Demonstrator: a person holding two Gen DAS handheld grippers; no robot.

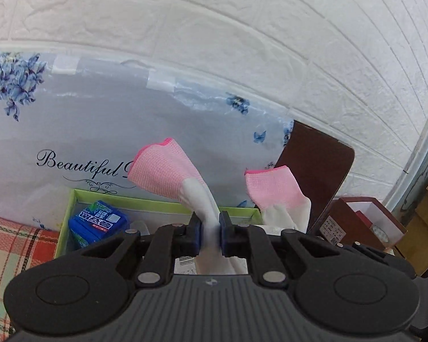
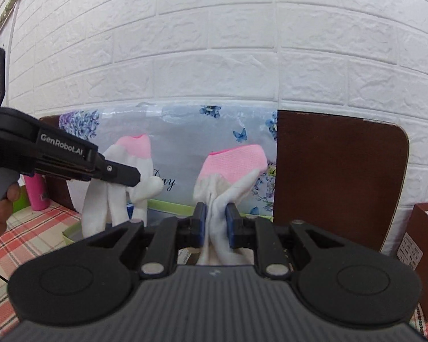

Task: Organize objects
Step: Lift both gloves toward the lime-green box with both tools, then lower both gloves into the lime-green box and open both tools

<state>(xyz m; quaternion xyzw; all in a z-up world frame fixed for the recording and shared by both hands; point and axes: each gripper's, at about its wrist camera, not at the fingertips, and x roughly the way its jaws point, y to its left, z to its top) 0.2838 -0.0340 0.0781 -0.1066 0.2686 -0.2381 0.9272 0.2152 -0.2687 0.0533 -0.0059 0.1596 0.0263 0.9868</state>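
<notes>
Two gloves were up above the green box (image 1: 162,203): my left claw (image 1: 208,228) was clamped on one glove (image 1: 168,171), my right claw (image 2: 215,222) clamped on the other (image 2: 231,165). Pairing seemed underway; next, I judged, meant bringing them together

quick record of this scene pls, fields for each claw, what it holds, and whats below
left claw: shut on left glove, pinching its white fingers
right claw: shut on right glove, pinching its white fingers
gloves: pink cuffs up, both lifted
below: green-rimmed box holding a blue packet
surface: plaid cloth
</notes>
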